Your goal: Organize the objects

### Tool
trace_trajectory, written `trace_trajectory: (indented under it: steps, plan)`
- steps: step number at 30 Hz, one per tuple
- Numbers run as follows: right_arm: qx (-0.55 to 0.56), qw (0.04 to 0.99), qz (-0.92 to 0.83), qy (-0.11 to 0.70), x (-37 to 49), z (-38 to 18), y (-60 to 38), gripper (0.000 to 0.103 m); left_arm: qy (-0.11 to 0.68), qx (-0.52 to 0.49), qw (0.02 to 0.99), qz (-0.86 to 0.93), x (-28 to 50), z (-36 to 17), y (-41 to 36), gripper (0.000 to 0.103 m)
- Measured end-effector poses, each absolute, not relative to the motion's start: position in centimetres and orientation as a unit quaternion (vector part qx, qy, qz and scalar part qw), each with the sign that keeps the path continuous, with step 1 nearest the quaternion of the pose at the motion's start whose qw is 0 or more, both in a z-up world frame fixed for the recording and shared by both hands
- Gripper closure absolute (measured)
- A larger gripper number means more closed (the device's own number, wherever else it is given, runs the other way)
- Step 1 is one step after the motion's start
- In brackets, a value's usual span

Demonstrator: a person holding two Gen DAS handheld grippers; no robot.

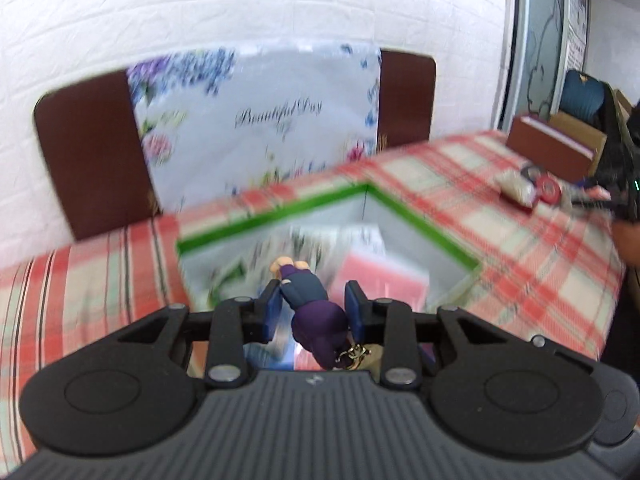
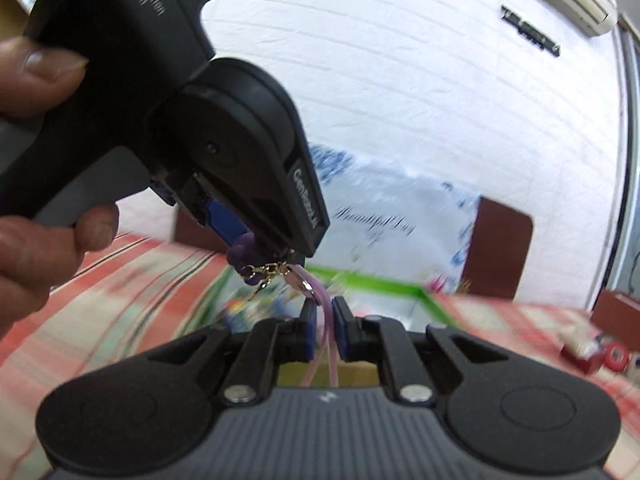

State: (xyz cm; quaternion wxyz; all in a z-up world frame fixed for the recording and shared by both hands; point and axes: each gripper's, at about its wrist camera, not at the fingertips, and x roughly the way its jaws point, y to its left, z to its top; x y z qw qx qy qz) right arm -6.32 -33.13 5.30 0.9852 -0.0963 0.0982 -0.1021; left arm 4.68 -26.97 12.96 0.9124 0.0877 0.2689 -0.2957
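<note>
My left gripper (image 1: 314,300) holds a small figure keychain (image 1: 308,304) with purple hair and dark blue clothes, head toward the camera, gold clasp (image 1: 352,354) hanging below. It hovers over an open green-rimmed box (image 1: 276,212). In the right wrist view the left gripper body (image 2: 224,152) fills the upper left, the purple figure (image 2: 244,252) at its tips. My right gripper (image 2: 323,320) has its jaws narrowly apart around the keychain's pink strap (image 2: 326,332), which hangs from the clasp (image 2: 268,272).
The box (image 2: 372,280) sits on a red plaid tablecloth (image 1: 500,208) and holds packets (image 1: 380,276). A floral bag (image 1: 256,120) leans on a brown chair back (image 1: 92,152) behind. Red tape rolls and small items (image 1: 532,188) lie at the right.
</note>
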Motion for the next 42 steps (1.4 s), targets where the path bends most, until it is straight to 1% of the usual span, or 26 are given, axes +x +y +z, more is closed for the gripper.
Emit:
trace_trajectory:
  steps: [4,5,6,7,9,10,11,12,17,25,27,30,36,41,42]
  plan:
    - [-0.078,0.984,-0.124,0.101,-1.8,5.8,-35.9,0.090,0.242,0.107,0.920,-0.290,7.8,13.4,-30.2,0.064]
    - [-0.081,0.982,-0.131,0.109,-0.4,5.4,-36.3,0.084,0.235,0.123,0.921,-0.285,8.6,13.0,-31.0,0.050]
    - [-0.089,0.979,-0.138,0.124,0.8,4.8,-36.7,0.064,0.229,0.140,0.925,-0.269,9.4,12.5,-31.6,0.041]
    - [-0.099,0.973,-0.149,0.143,0.6,4.0,-36.7,0.057,0.231,0.154,0.929,-0.246,10.2,11.8,-32.0,0.043]
    - [-0.097,0.967,-0.148,0.183,1.7,2.9,-37.1,0.062,0.264,0.163,0.925,-0.217,11.5,10.3,-31.9,0.044]
    - [-0.080,0.971,-0.143,0.175,1.2,2.8,-37.2,0.061,0.279,0.151,0.923,-0.219,11.8,9.9,-31.3,0.044]
    - [-0.069,0.974,-0.138,0.163,0.3,2.7,-37.2,0.058,0.286,0.139,0.922,-0.222,11.8,9.5,-30.6,0.043]
    - [-0.067,0.976,-0.137,0.159,-0.4,2.7,-36.9,0.057,0.287,0.137,0.923,-0.218,11.8,9.2,-30.1,0.043]
    - [-0.056,0.977,-0.135,0.153,-1.6,3.0,-35.8,0.057,0.302,0.125,0.924,-0.197,10.9,8.7,-28.5,0.043]
    - [-0.037,0.977,-0.142,0.154,-3.1,4.1,-34.4,0.055,0.299,0.126,0.930,-0.175,8.9,9.0,-25.0,0.043]
    - [-0.018,0.978,-0.139,0.157,-1.9,4.0,-36.0,0.054,0.301,0.127,0.929,-0.172,8.2,8.9,-24.0,0.042]
    - [0.014,0.978,-0.132,0.161,-3.0,4.6,-36.1,0.052,0.308,0.124,0.928,-0.168,7.2,8.6,-22.5,0.042]
    - [0.069,0.974,-0.118,0.178,-5.2,5.3,-36.3,0.051,0.311,0.117,0.928,-0.168,5.0,8.3,-19.8,0.041]
    - [0.101,0.972,-0.111,0.180,-7.6,6.3,-36.0,0.048,0.300,0.119,0.931,-0.170,3.2,8.6,-18.2,0.036]
    - [0.110,0.971,-0.110,0.180,-7.8,6.6,-36.0,0.048,0.298,0.118,0.932,-0.171,2.8,8.6,-17.8,0.034]
